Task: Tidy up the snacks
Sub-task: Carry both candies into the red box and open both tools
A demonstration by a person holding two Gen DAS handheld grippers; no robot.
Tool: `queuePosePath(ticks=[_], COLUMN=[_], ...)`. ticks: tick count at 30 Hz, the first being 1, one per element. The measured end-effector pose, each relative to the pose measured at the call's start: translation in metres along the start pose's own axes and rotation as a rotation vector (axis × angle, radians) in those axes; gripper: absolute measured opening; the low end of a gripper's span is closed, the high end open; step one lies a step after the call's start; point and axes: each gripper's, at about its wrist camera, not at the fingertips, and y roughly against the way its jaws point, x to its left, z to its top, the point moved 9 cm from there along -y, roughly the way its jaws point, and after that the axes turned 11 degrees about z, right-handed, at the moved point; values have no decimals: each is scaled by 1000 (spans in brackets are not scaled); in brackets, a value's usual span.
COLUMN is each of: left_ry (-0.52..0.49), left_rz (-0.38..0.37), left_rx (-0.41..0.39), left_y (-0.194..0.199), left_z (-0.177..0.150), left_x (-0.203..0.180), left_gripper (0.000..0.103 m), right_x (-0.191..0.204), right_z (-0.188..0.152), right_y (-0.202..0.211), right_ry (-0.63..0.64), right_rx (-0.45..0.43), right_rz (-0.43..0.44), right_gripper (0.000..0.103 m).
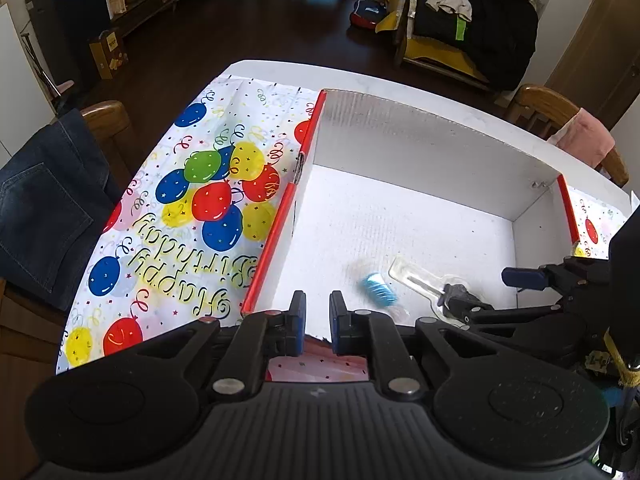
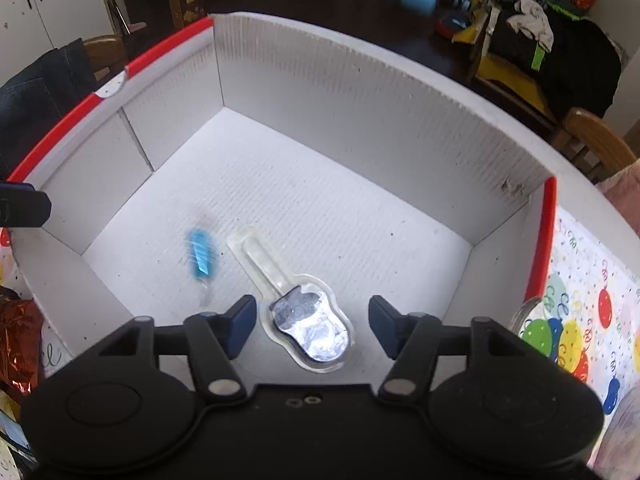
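Note:
A white cardboard box with red rims [image 1: 276,224] [image 2: 548,216] stands on the table. On its floor lie a small blue wrapped candy [image 1: 379,289] [image 2: 200,258], blurred, and a clear lollipop-shaped blister pack with silver foil [image 1: 420,282] [image 2: 308,320]. My right gripper [image 2: 312,322] is open, its jaws either side of the pack's foil end; it also shows in the left wrist view [image 1: 486,290]. My left gripper [image 1: 318,314] hovers at the box's near wall, jaws a narrow gap apart with nothing between them.
A balloon "Happy Birthday" cloth [image 1: 180,216] [image 2: 580,312] covers the table around the box. A shiny orange-brown snack bag [image 2: 18,340] lies left of the box. Wooden chairs [image 1: 108,120] [image 2: 596,144] stand at the table's edges.

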Motion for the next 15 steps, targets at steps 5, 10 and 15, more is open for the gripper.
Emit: queuePosePath(ticks=[5,10,15], left_ry=[-1,-12,-42], left_rz=[-11,-29,-43], left_rx=[-18,-35,-65], left_y=[11,22,35], left_z=[-2,-5,-10], left_x=[0,1,2], left_gripper=[12,12,12], right_x=[-3,2,17], right_z=[0,0,-3], right_y=[24,59,91], right_ry=[-42,-60,-68], right_rx=[-64,-134,-198], right_rz=[42,92,122], right_gripper=[62,63,63])
